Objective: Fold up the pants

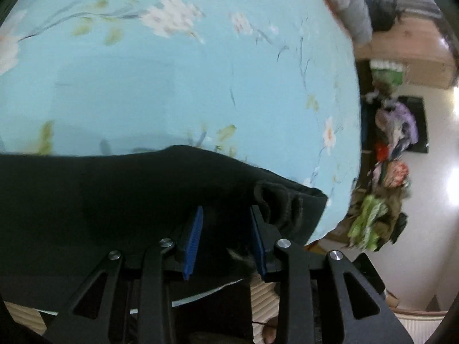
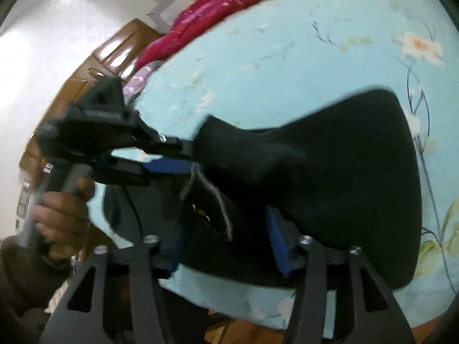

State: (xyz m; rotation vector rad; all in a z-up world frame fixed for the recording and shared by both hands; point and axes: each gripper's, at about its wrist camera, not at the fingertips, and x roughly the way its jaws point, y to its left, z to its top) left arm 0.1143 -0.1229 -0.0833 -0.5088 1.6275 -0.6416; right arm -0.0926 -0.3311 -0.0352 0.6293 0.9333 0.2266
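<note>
Blue pads of the right gripper [image 2: 226, 240] stand partly apart, black fabric and a grey drawstring [image 2: 223, 200] between them; whether they press on the cloth cannot be told. Likewise the left gripper [image 1: 226, 238] has its jaws partly apart with dark cloth between, and its grip is unclear too. Beyond both, the black pants [image 2: 330, 177] lie bunched near the edge of a light blue floral bedsheet [image 1: 172, 86]. Farther back lies a red quilt [image 2: 206, 14].

A bed under a light-blue floral sheet [image 1: 200, 91] carries black fabric pants [image 2: 344, 172] and a crumpled red quilt [image 2: 206, 20].
</note>
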